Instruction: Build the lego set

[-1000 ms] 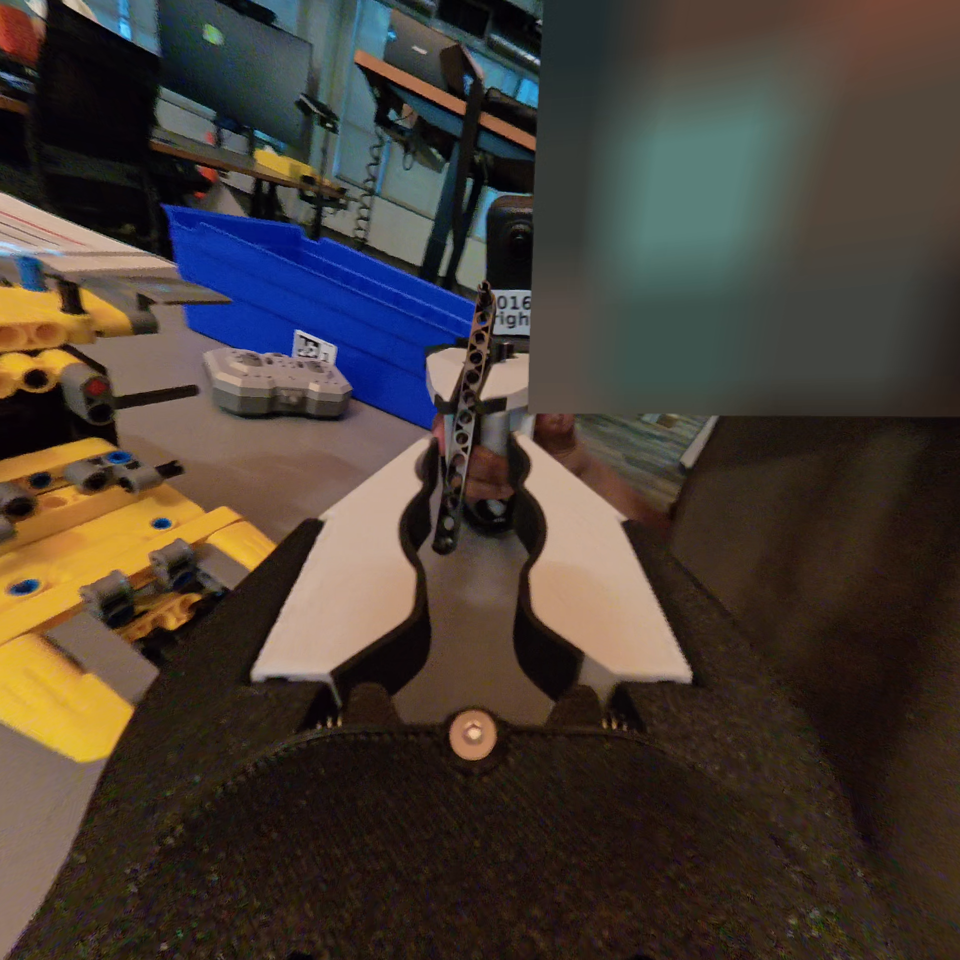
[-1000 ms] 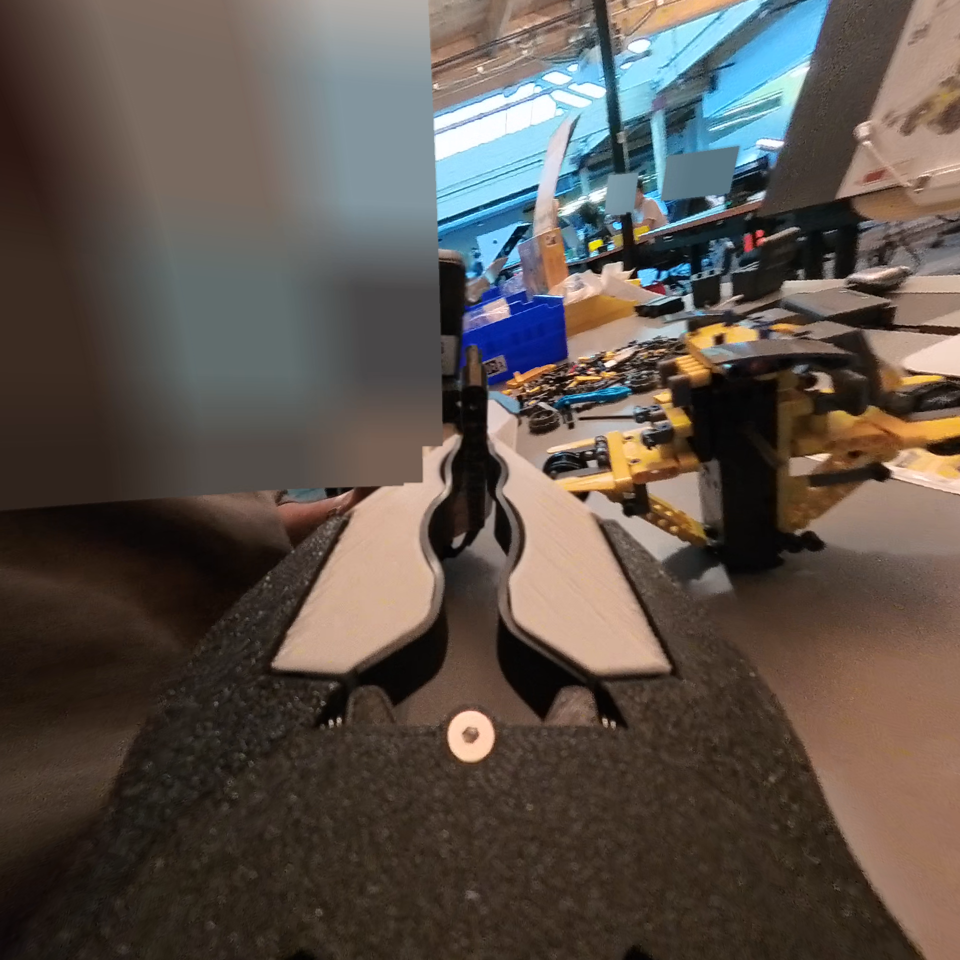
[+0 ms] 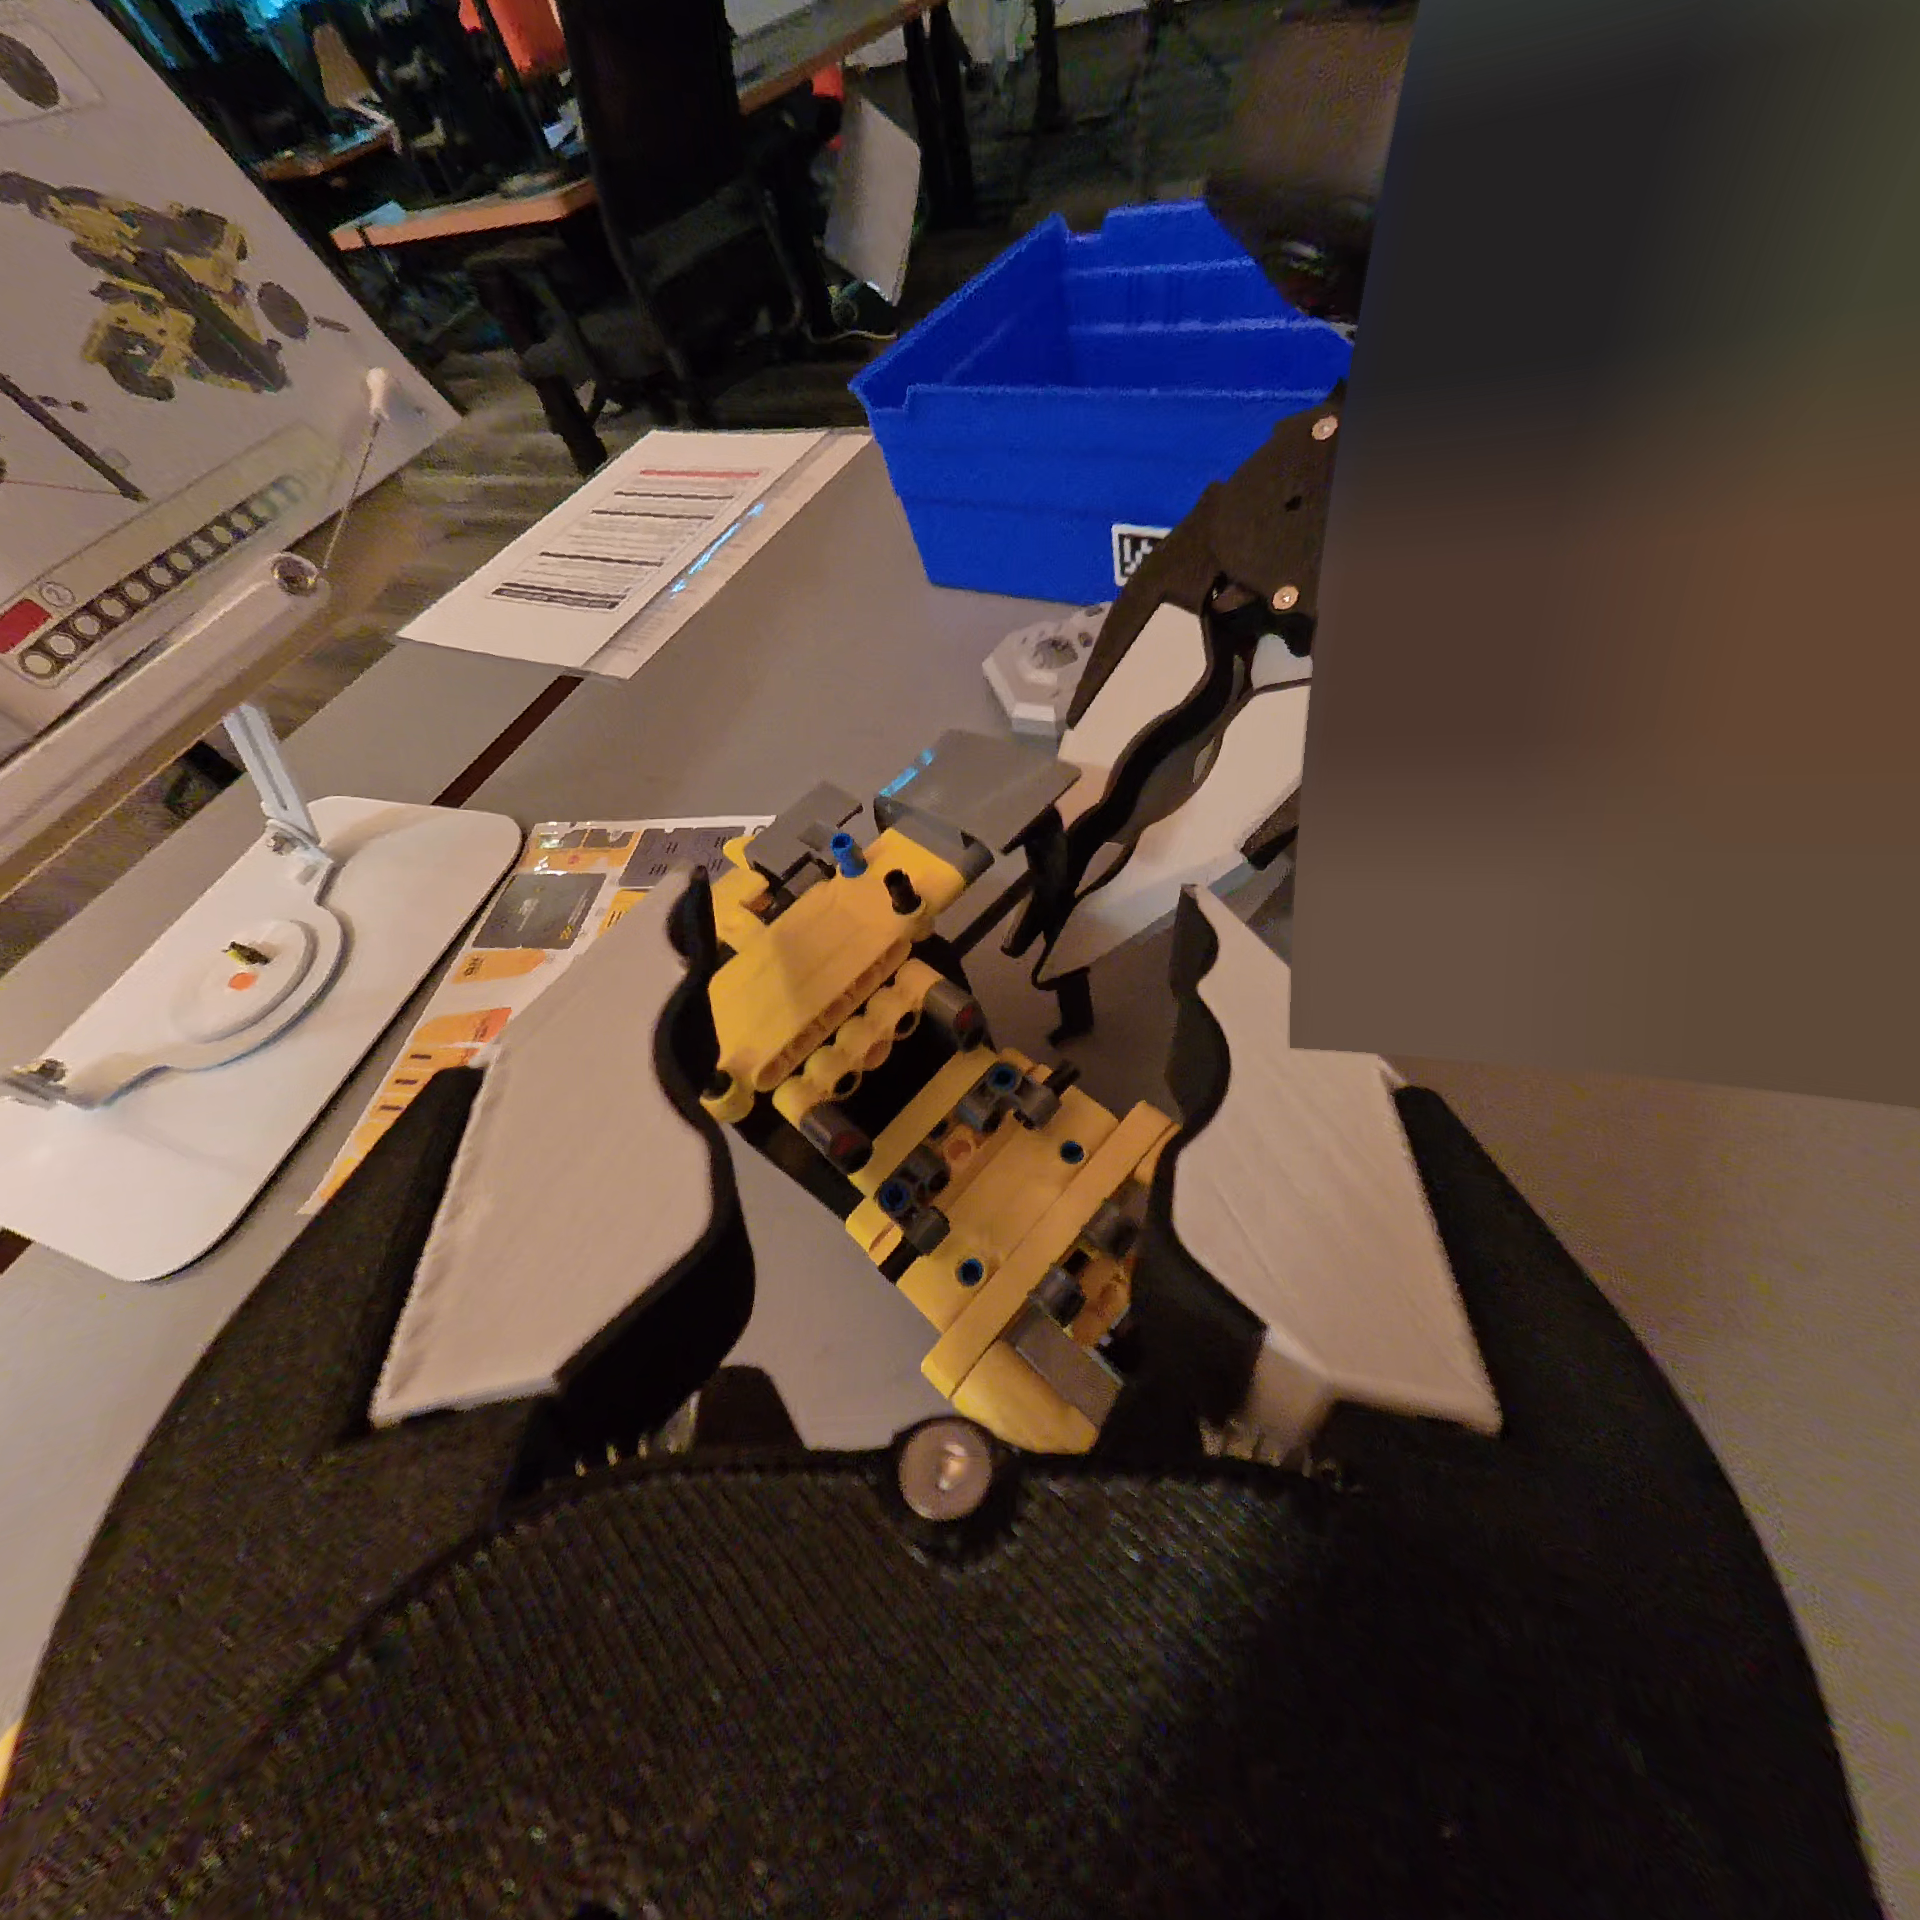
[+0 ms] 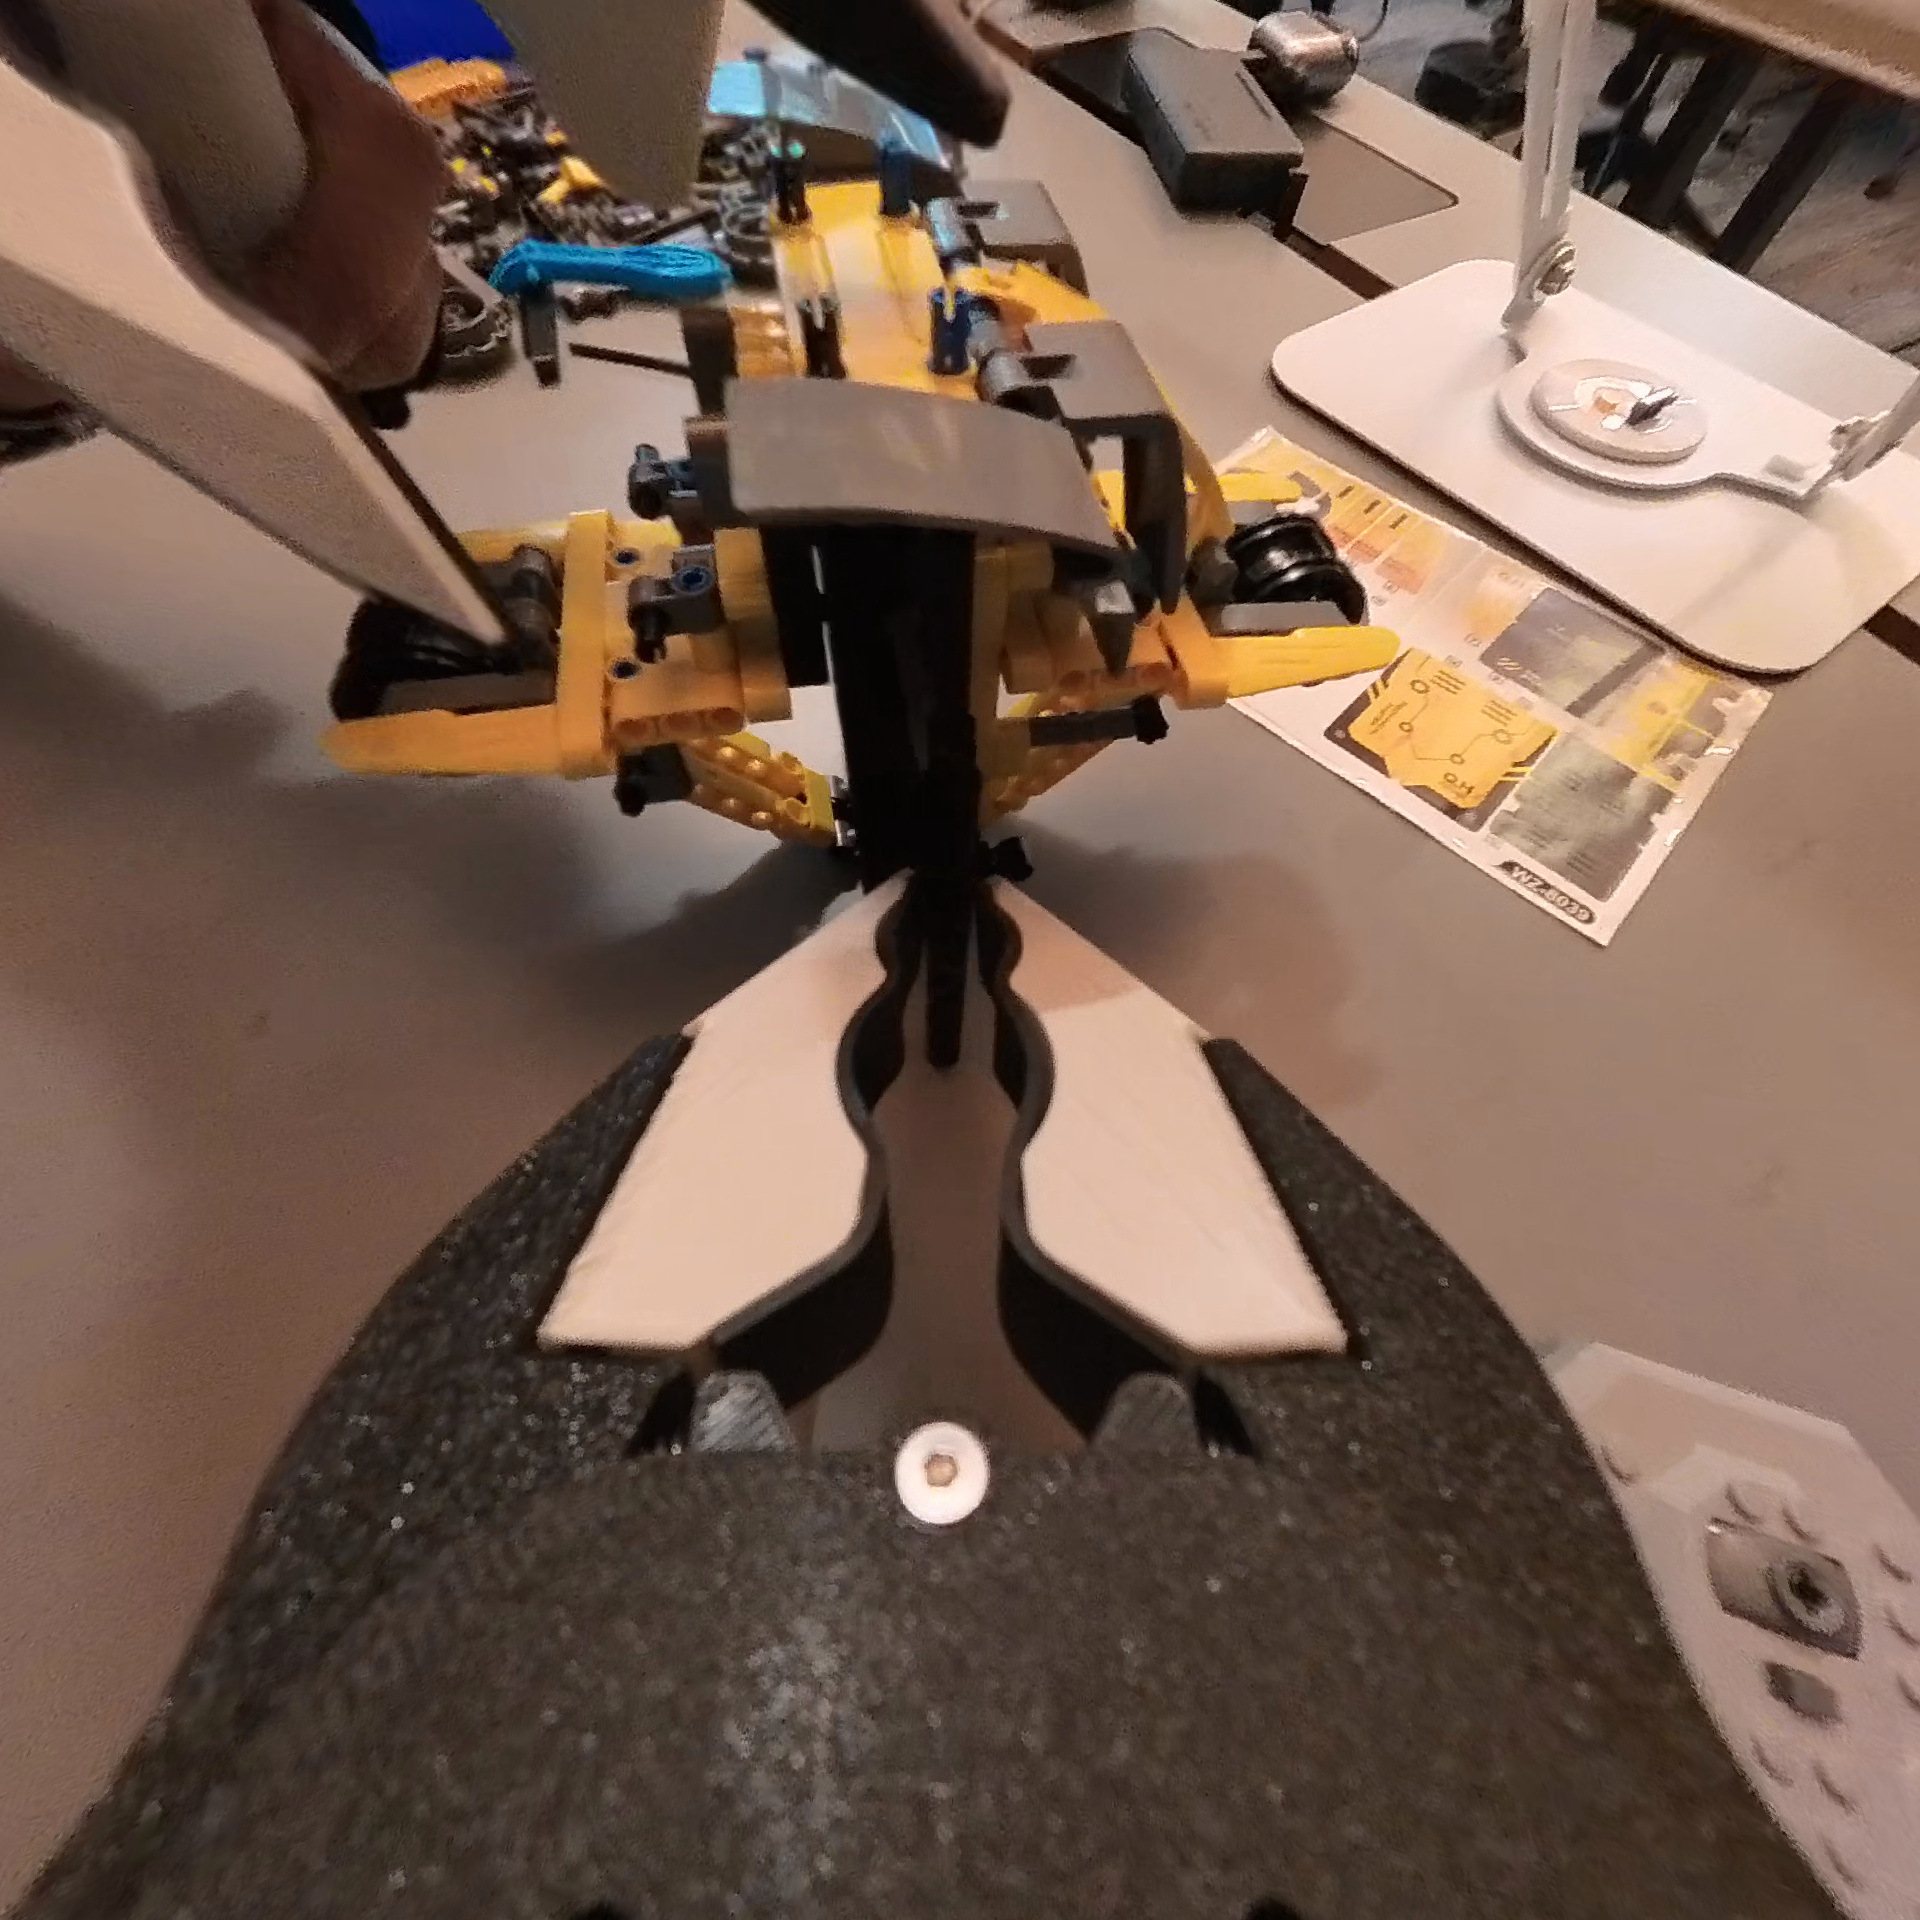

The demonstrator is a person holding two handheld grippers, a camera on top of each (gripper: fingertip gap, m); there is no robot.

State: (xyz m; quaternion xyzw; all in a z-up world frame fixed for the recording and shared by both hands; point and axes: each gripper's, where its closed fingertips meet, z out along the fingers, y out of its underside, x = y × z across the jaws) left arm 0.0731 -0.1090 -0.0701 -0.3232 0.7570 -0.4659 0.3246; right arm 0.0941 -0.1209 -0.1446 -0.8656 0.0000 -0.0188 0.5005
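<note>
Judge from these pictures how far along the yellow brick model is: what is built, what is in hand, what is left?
Built: the yellow model with its grey roof panel stands on the table. In hand: the right tongs are shut on a black beam, its tip at the model's black middle; the left tongs straddle the model, open. Left: the beam's seating cannot be judged; loose pieces lie behind.

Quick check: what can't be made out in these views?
Left wrist view: whether the left claw grips or only straddles the yellow model.
Left wrist view: most of the right claw, behind the mosaic patch.
Right wrist view: black beam's far end, lost against the model's dark column.
</note>
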